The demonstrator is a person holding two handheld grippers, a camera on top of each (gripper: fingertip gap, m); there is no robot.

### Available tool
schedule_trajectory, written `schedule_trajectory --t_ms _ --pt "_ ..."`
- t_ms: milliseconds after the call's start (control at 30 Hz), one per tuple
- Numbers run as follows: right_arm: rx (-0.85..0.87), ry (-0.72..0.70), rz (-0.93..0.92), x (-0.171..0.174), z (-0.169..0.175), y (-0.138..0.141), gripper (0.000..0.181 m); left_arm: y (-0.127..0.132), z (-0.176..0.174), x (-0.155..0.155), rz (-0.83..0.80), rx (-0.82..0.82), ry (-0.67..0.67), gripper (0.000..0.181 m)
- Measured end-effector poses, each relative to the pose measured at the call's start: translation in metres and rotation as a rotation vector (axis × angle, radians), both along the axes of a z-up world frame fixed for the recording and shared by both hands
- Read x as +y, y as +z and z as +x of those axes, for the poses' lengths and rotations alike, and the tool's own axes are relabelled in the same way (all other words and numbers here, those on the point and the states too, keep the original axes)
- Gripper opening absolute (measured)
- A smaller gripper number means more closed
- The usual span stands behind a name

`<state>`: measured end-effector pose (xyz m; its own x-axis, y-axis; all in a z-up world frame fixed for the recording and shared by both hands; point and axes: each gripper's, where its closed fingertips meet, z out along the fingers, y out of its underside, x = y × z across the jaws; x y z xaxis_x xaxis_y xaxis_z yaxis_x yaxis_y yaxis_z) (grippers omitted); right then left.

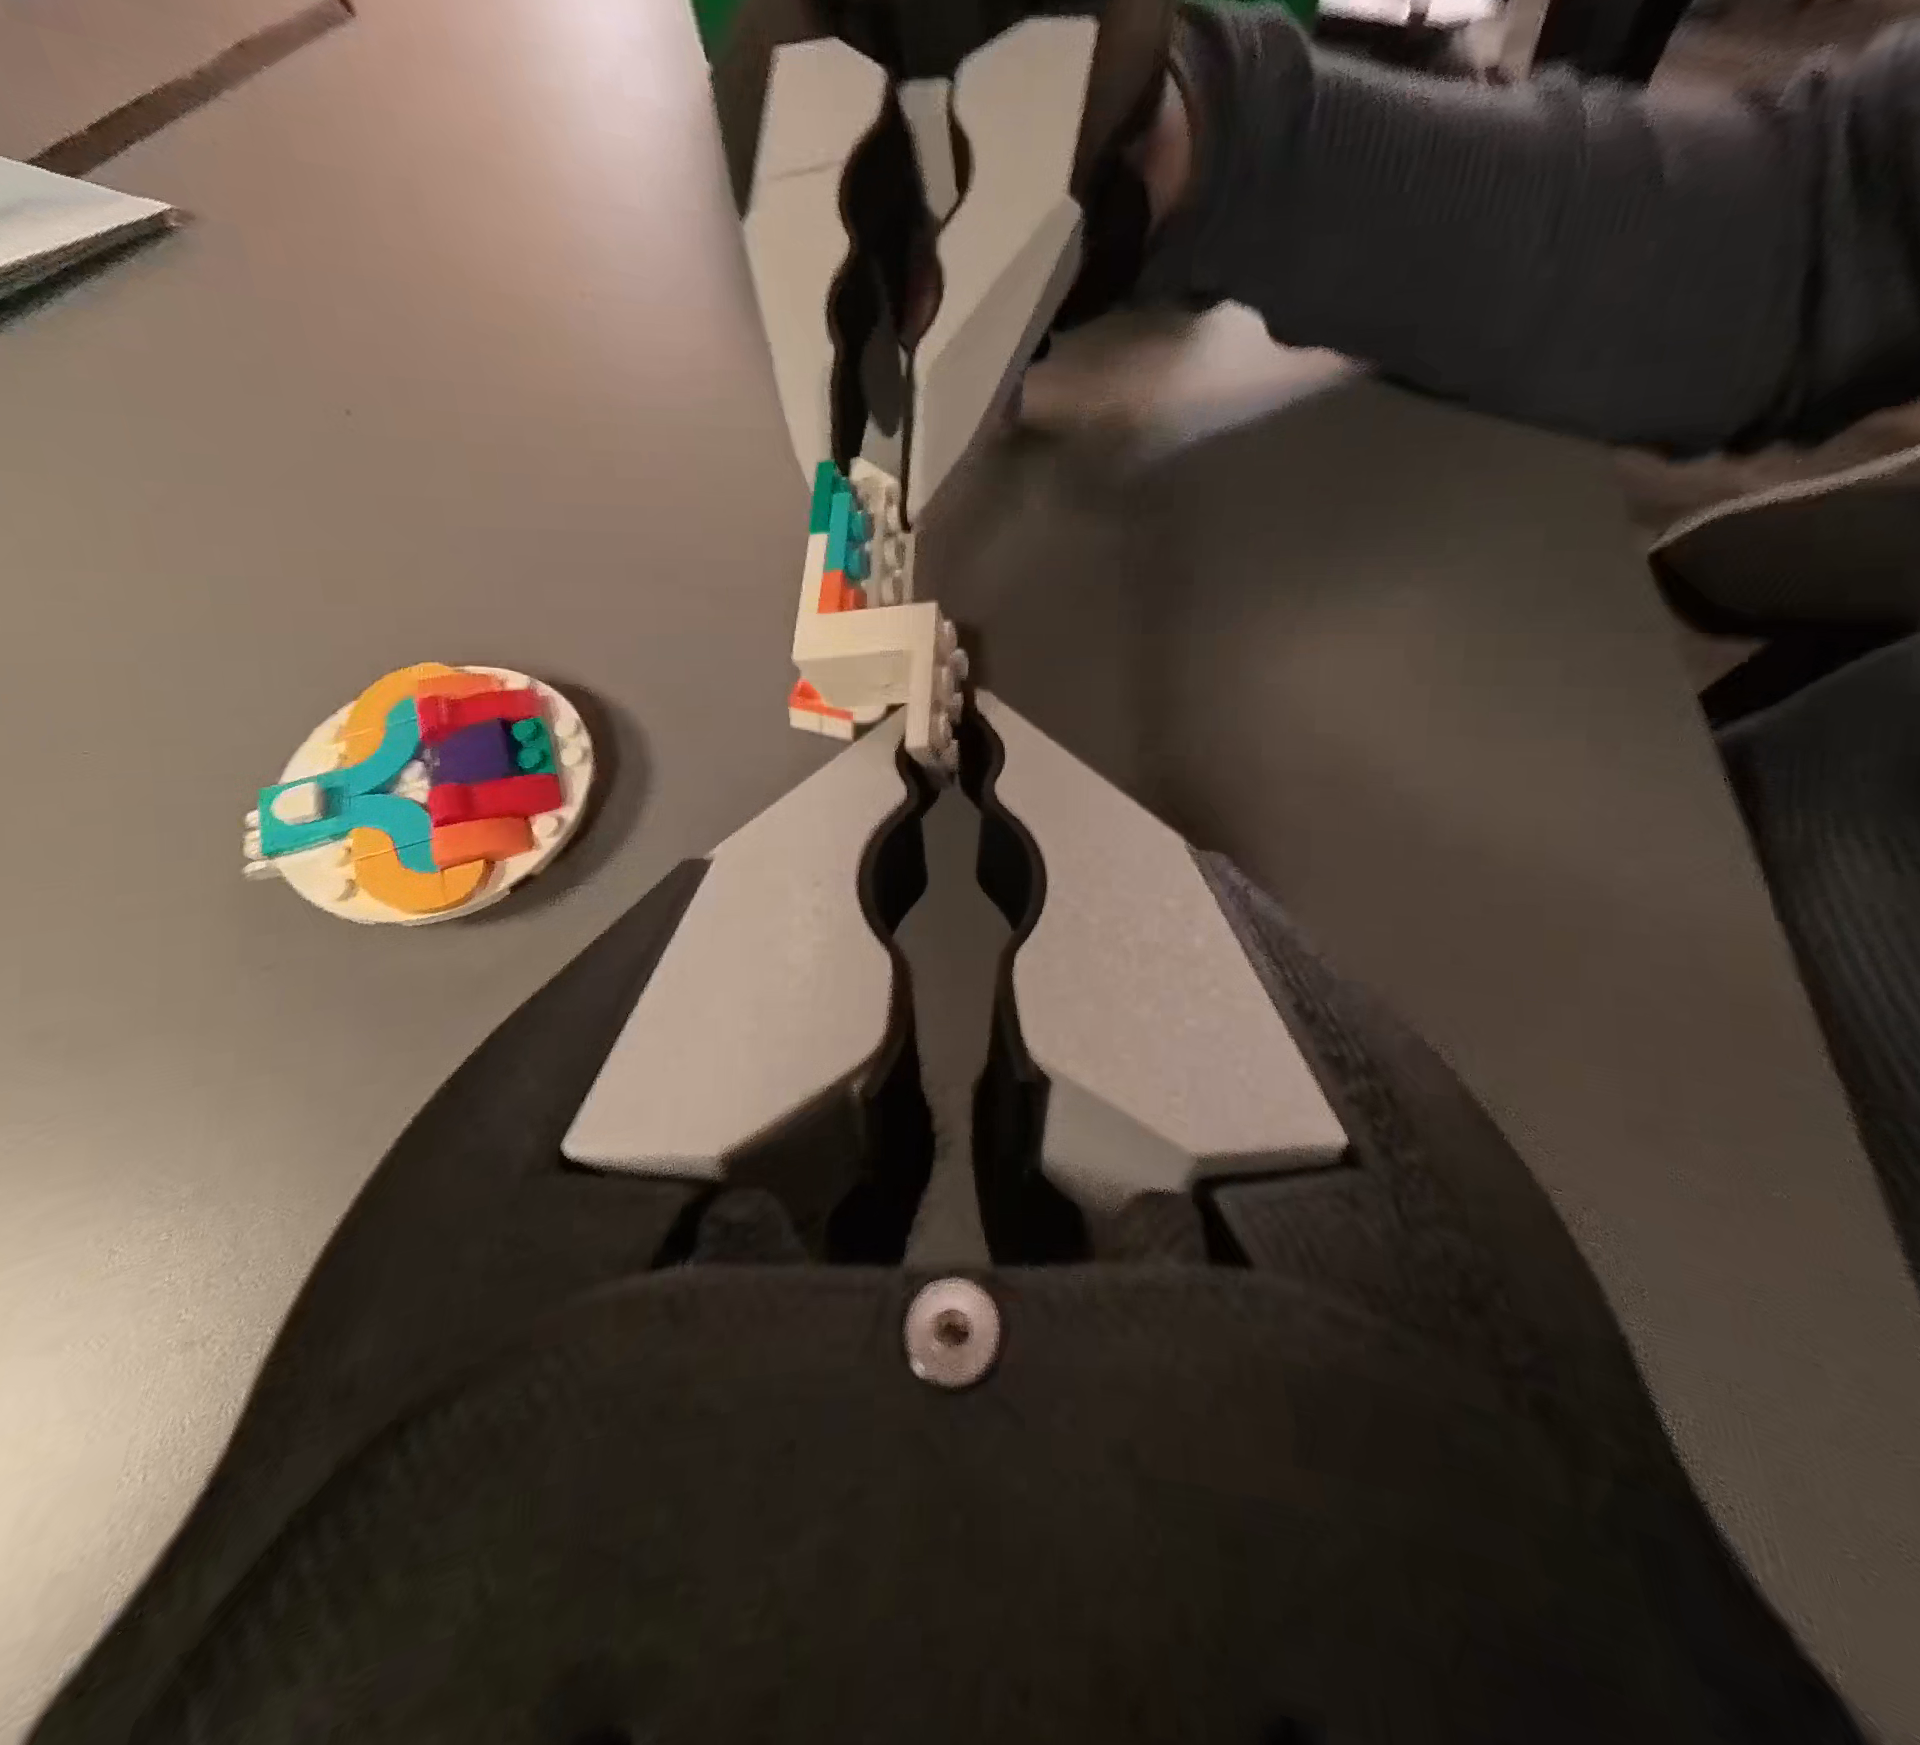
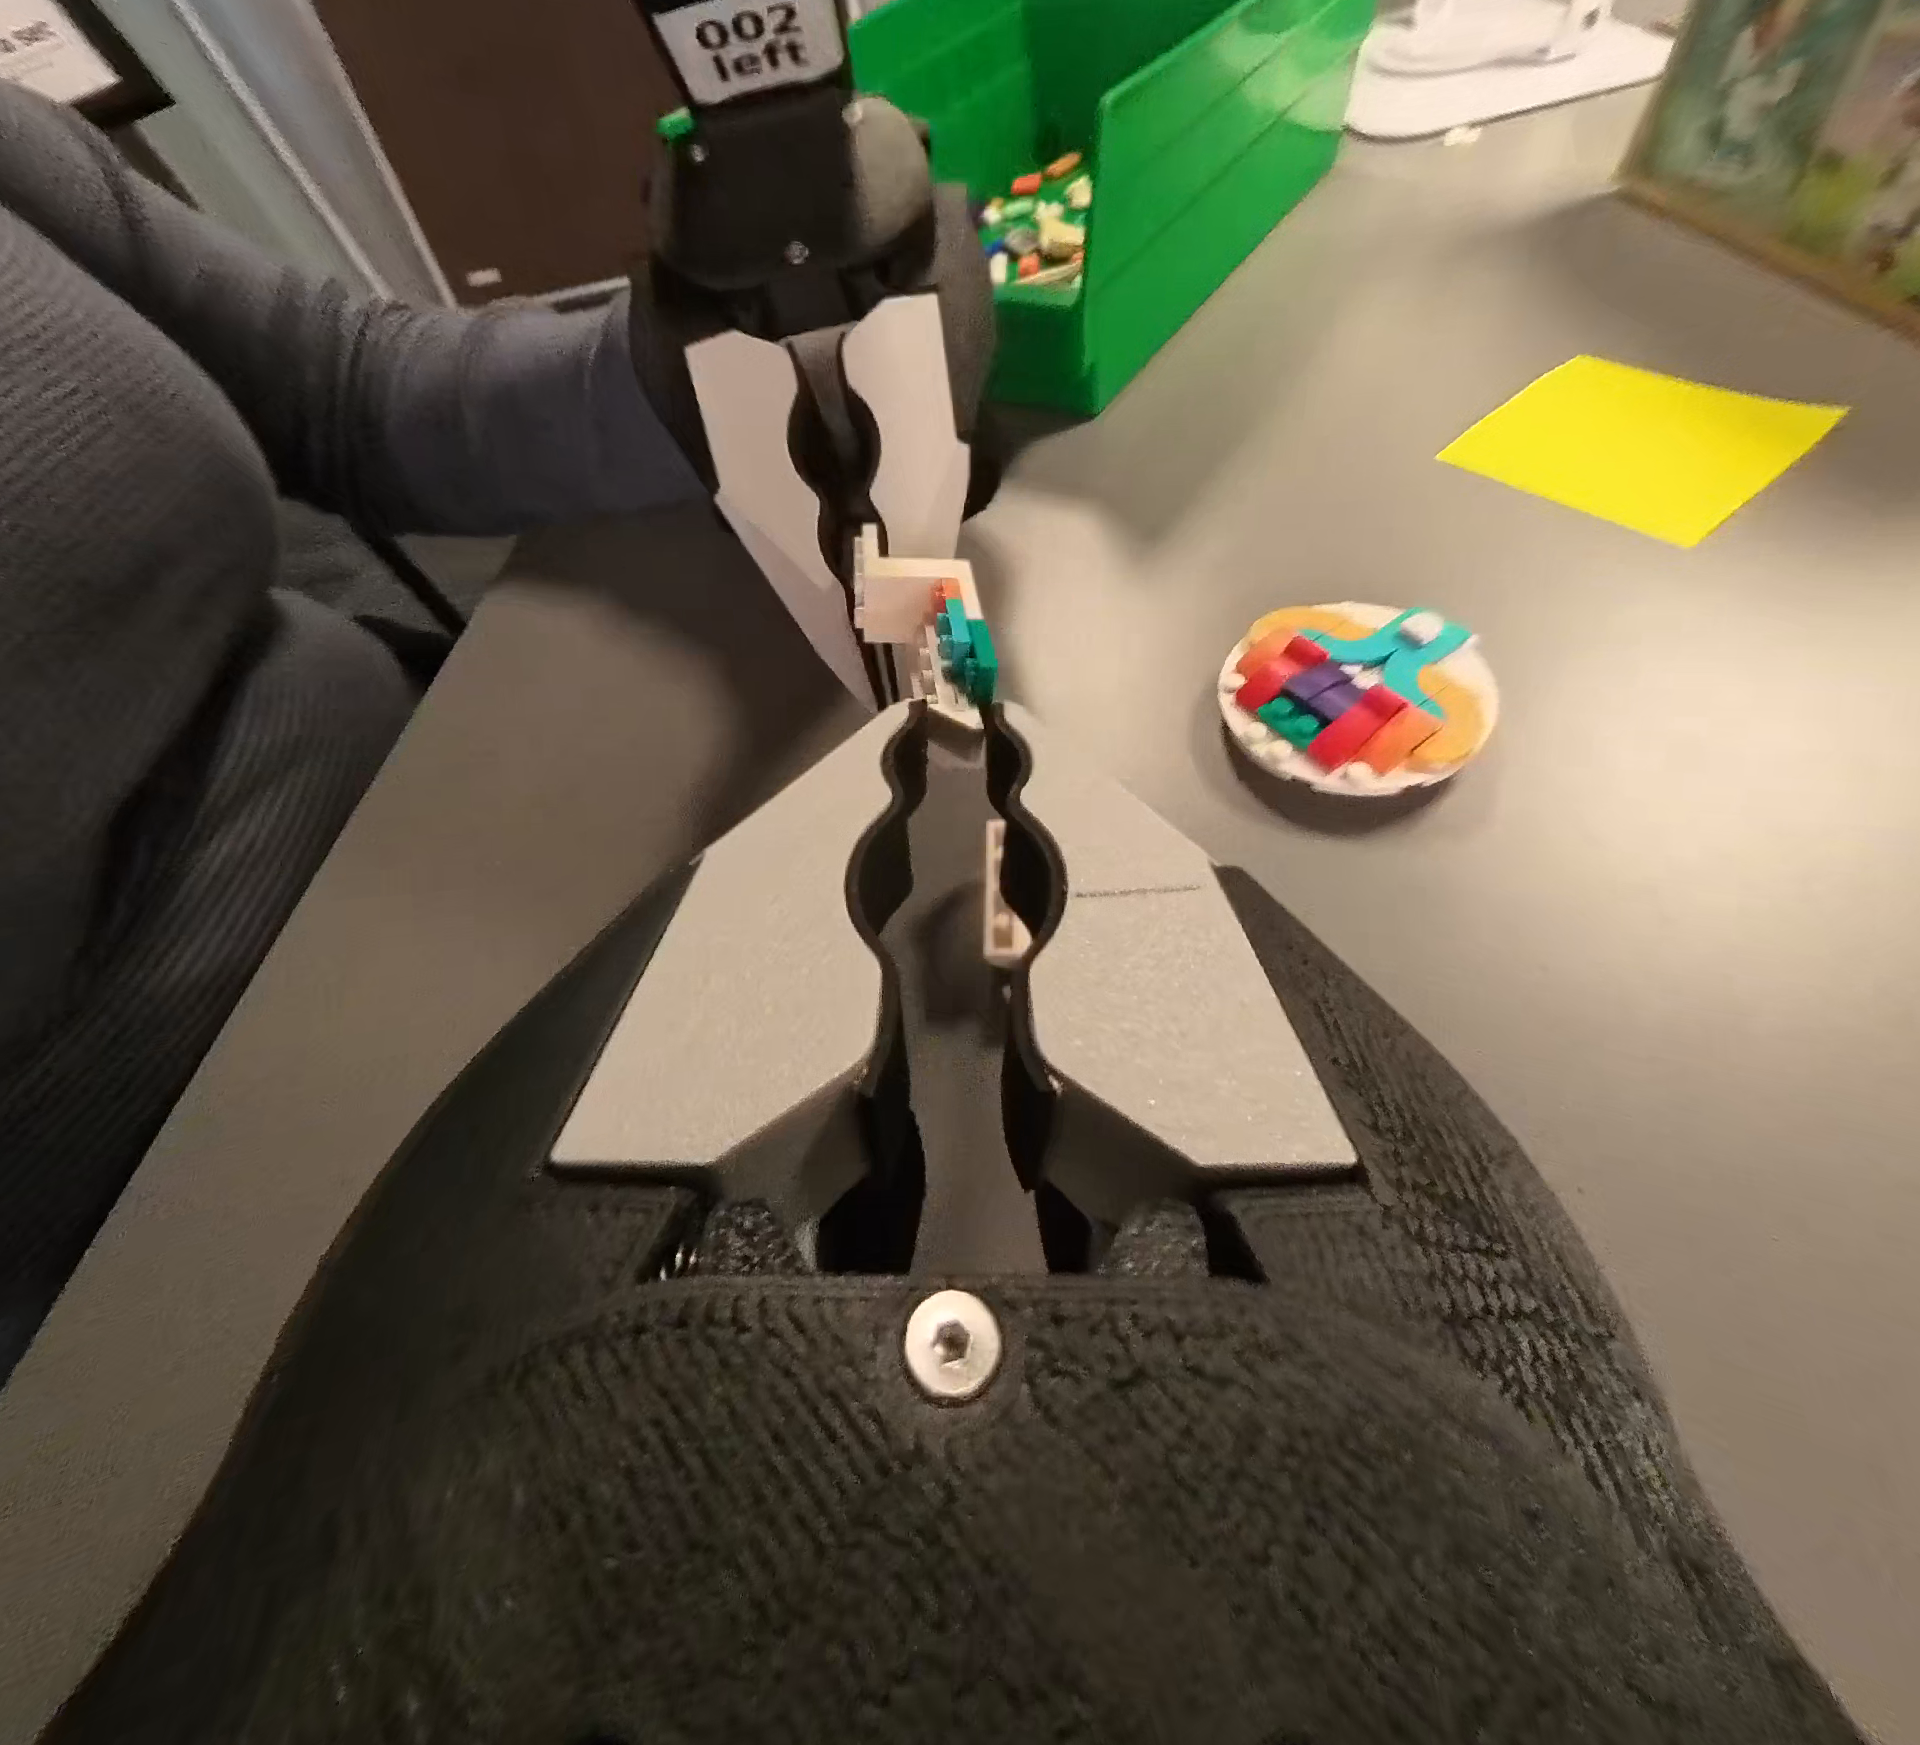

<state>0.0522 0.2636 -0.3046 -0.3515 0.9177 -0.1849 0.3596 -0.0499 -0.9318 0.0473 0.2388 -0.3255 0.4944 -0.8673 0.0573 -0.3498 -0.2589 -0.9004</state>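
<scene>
- Where the grey counter ends at its near edge, both grippers meet above it, and everything below is placed relative to the small brick build held between them.
- Green bin: beyond the build, on the counter, with loose bricks inside.
- Yellow sheet: well away from the build, flat on the counter past the disc.
- Left gripper: its jaws are clenched on the white studded plate at one end of the build.
- Right gripper: it faces the left one, jaws clenched on the build's other, teal-and-white end. A small white piece sits back between its fingers; whether it is pinched there I cannot tell.
- Round disc: a white plate with coloured bricks, lying on the counter to one side of the build, well apart.
- Build: white, teal and orange, held in the air over the counter's edge, touching both grippers.
- Risk, as I judge it: each grip is thin and at the very tips, so a twist or pull could split the build or flick a part off past the edge; the loose white piece could also drop out.
</scene>
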Motion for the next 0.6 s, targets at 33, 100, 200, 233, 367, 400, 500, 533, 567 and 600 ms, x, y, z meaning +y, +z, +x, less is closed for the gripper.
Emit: schedule_trajectory --t_ms 33,100,200,233,367,400,500,533,567,600 --pt "-0.009 0.019 -0.014 -0.002 0.002 -0.003 0.009 -0.004 0.002 -0.003 0.002 0.029 -0.018 0.001" --pt "-0.020 0.053 -0.049 -0.005 0.004 -0.007 0.008 -0.007 0.005 -0.007 -0.014 0.036 -0.046 0.001" --pt "-0.026 0.090 -0.089 -0.009 0.007 -0.008 0.009 -0.008 0.008 -0.012 -0.026 0.027 -0.079 0.001" --pt "-0.023 0.102 -0.098 -0.010 0.008 -0.007 0.009 -0.007 0.009 -0.013 -0.028 0.019 -0.088 0.001" --pt "-0.014 0.147 -0.130 -0.016 0.012 -0.004 0.009 -0.004 0.012 -0.018 0.026 0.021 -0.126 0.000" --pt "-0.013 0.161 -0.142 -0.018 0.014 -0.003 0.009 -0.004 0.014 -0.020 0.051 0.029 -0.139 0.000" --pt "-0.020 0.193 -0.175 -0.022 0.017 -0.002 0.009 -0.003 0.017 -0.024 0.056 0.025 -0.168 0.000" --pt "-0.017 0.205 -0.187 -0.024 0.018 -0.001 0.009 -0.002 0.018 -0.026 0.056 0.016 -0.180 0.000" --pt "-0.016 0.217 -0.202 -0.026 0.020 0.000 0.009 -0.001 0.019 -0.028 0.058 0.008 -0.191 0.000" --pt "-0.018 0.233 -0.219 -0.028 0.021 0.000 0.009 0.000 0.020 -0.030 0.058 0.001 -0.205 0.000"
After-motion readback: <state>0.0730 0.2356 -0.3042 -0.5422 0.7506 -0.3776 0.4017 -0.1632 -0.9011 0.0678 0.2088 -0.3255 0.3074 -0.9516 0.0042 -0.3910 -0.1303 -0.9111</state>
